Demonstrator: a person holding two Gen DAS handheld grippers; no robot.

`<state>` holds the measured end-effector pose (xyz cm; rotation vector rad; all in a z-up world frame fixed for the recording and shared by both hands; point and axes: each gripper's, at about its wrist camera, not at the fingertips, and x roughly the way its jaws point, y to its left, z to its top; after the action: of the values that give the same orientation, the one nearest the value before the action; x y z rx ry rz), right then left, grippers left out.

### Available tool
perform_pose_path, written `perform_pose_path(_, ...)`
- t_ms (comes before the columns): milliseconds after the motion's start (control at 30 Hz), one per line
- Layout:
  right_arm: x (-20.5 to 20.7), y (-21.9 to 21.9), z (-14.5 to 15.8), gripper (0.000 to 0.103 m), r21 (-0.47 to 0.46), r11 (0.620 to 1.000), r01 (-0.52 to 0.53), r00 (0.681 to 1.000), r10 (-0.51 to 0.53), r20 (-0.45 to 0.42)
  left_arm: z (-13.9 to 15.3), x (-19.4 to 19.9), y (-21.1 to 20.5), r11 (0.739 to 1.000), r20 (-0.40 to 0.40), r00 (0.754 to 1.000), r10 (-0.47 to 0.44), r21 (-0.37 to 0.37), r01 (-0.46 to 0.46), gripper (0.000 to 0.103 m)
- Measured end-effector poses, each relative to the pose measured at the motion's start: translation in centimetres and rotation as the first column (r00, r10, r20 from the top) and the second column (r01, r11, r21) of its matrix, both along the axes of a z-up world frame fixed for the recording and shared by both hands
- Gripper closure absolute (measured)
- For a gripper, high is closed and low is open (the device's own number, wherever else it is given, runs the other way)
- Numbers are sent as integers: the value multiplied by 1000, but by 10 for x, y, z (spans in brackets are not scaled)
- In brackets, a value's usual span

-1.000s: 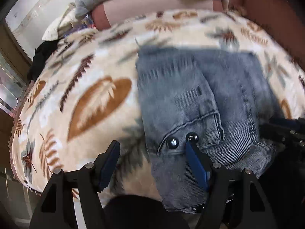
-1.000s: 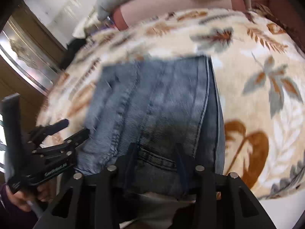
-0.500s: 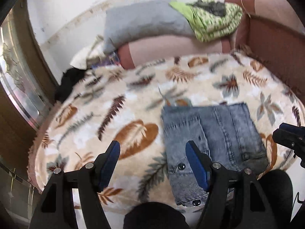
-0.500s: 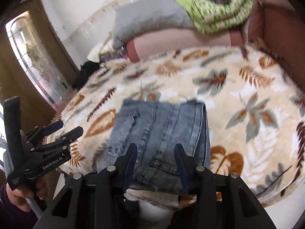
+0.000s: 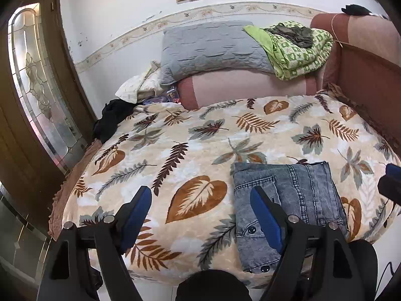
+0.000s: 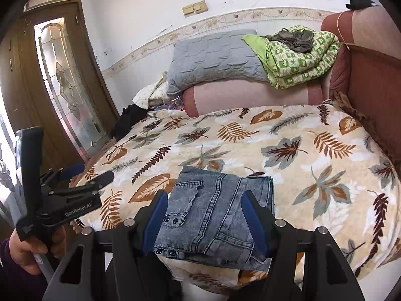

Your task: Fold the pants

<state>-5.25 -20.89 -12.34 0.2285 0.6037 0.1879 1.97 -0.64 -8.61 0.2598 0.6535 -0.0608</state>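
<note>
Currently: pants (image 6: 215, 215), folded denim, lie at the near edge of the leaf-print blanket (image 6: 313, 155), one corner overhanging. My right gripper (image 6: 204, 223) has just been opening; its jaws gape above the pants, gripping nothing. My left gripper (image 5: 200, 215) has likewise just been opening and stands wide, empty. Only the right view shows my hand (image 6: 32, 248) holding the left gripper. Blanket lies bare left, right and far of the pants.

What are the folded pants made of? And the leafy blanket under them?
The pants look like denim: faded blue-grey cloth with raised stitched seams and dark metal-looking snaps. The blanket seems to be soft fleece or plush, since its leaf print looks matte and a little fuzzy, though touch would settle it.
</note>
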Motion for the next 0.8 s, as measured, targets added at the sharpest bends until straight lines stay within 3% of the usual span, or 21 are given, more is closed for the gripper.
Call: perform_pose_path(800, 16, 2, -26, 38, 28, 999, -24, 997, 26, -79, 1, 8, 25, 997, 7, 997, 74, -7, -74, 21)
